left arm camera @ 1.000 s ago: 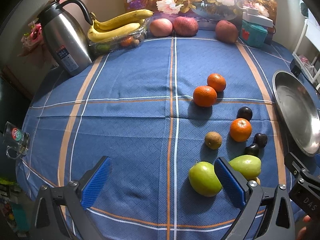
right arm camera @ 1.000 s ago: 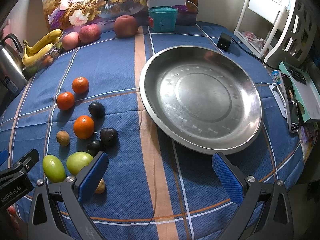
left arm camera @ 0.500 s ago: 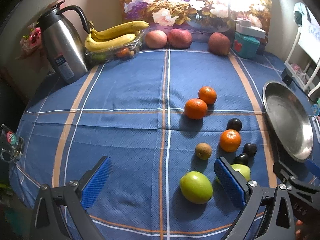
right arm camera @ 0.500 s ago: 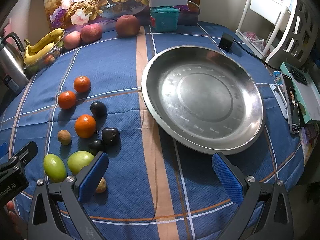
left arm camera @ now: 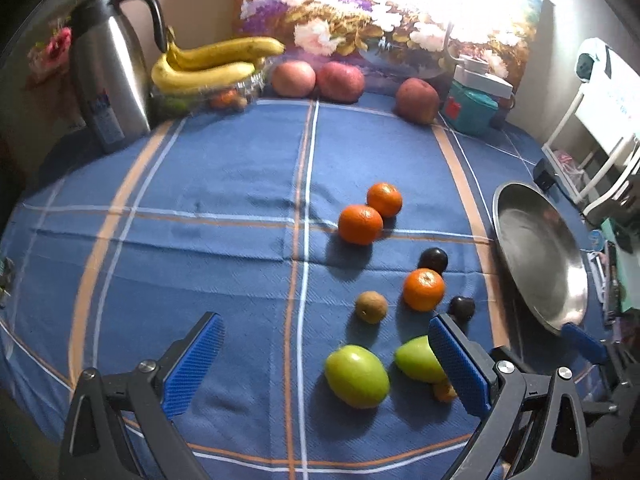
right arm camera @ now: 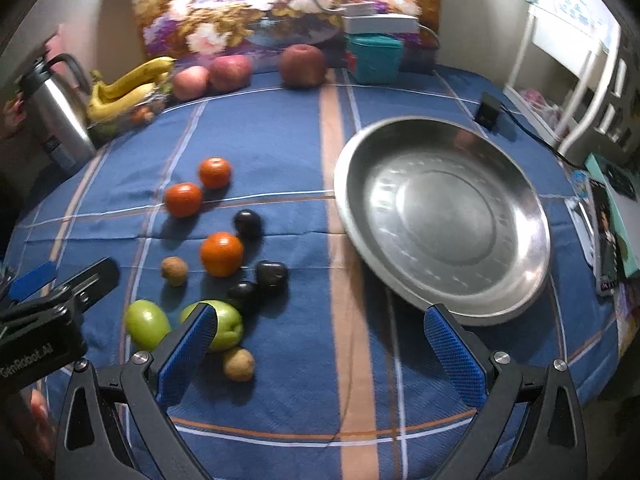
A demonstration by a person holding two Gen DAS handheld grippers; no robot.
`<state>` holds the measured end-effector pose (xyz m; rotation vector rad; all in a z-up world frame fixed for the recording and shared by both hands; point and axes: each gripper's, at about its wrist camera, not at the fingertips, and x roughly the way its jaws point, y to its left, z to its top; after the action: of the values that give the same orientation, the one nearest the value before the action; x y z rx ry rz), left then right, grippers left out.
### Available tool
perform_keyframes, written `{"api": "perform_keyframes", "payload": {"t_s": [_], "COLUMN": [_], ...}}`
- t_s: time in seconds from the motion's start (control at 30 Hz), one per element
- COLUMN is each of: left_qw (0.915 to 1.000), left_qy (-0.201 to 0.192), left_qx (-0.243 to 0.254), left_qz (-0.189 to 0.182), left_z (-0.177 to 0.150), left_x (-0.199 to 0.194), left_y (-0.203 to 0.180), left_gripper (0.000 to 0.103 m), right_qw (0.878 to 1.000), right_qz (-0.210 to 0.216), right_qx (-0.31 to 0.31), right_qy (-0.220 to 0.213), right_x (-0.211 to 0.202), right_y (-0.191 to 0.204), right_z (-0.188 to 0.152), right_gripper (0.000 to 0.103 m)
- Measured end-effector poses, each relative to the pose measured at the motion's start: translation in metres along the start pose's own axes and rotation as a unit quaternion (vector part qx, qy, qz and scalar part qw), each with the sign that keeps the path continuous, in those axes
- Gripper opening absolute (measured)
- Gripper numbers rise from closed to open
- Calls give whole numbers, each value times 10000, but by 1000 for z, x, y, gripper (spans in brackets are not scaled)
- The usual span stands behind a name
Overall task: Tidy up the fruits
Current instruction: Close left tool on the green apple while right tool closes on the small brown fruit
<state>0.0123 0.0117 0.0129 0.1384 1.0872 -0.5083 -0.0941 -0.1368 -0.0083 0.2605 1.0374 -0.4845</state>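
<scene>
Hovering over the blue checked worktop (left arm camera: 224,184), the left gripper (left arm camera: 324,364) has its blue fingers (left arm camera: 192,360) spread wide with nothing between them. Landmark here is the steel pan (right arm camera: 444,216), bare inside. Far off to its left stands the thermos jug (left arm camera: 108,76), next the bananas (left arm camera: 216,60) and three apples (left arm camera: 340,80) along the back edge. Closer in, left of the pan, lies the loose fruit: two oranges (left arm camera: 360,224) touching, a third orange (right arm camera: 221,253) nearer, a kiwi (right arm camera: 174,271) just left of it, three dark plums (right arm camera: 272,276) on the pan side of the cluster. Two green mangoes (right arm camera: 146,324) sit nearest the cameras, a small brown fruit (right arm camera: 239,364) just beside the right-hand one. The right gripper (right arm camera: 320,354) hangs in front of the pan's near rim, fingers (right arm camera: 456,360) wide apart and gripping nothing, its left finger overlapping the second mango in view.
</scene>
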Motion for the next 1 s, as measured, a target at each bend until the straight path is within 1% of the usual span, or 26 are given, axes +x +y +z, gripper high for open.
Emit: {"api": "perform_keyframes", "payload": {"t_s": [0.07, 0.1, 0.17, 0.23, 0.27, 0.33, 0.43, 0.47, 0.53, 0.6, 0.67, 0.8, 0.93, 1.0], "left_qw": [10000, 9999, 9995, 9983, 9977, 9959, 9930, 9923, 9909, 9901, 9892, 9876, 9860, 9860], "left_qy": [65, 107, 238, 463, 543, 733, 943, 997, 1095, 1140, 1196, 1304, 1349, 1361], "left_qx": [-61, -106, -204, -313, -340, -420, -521, -535, -542, -553, -561, -561, -575, -525], "left_qz": [-18, -7, -73, -189, -216, -333, -478, -509, -565, -605, -632, -676, -793, -804], "left_z": [0, 0, -2, -4, -6, -8, -12, -13, -14, -16, -17, -19, -23, -24], "left_x": [2, 4, 8, 16, 20, 27, 35, 37, 40, 44, 45, 48, 50, 49], "left_y": [2, 3, 6, 9, 10, 11, 12, 12, 10, 10, 9, 8, 6, 4], "left_gripper": [101, 101, 95, 91, 90, 88, 82, 79, 77, 73, 66, 58, 47, 46], "right_qw": [9999, 9998, 9993, 9986, 9982, 9970, 9950, 9943, 9929, 9923, 9917, 9903, 9886, 9879], "right_qz": [94, 130, 223, 305, 346, 453, 596, 639, 730, 809, 890, 996, 1072, 1081], "right_qx": [-120, -169, -266, -349, -371, -422, -481, -498, -516, -534, -519, -539, -586, -603], "right_qy": [47, 63, 130, 266, 323, 468, 643, 695, 784, 777, 764, 801, 875, 939], "right_x": [1, 1, 3, 8, 11, 16, 23, 26, 30, 31, 30, 28, 28, 29], "right_y": [5, 8, 13, 17, 18, 22, 27, 28, 30, 32, 32, 33, 35, 36], "right_z": [0, 0, -1, -1, -2, -3, -5, -6, -7, -7, -7, -8, -8, -9], "right_gripper": [102, 100, 91, 78, 75, 64, 53, 51, 48, 48, 46, 40, 39, 39]}}
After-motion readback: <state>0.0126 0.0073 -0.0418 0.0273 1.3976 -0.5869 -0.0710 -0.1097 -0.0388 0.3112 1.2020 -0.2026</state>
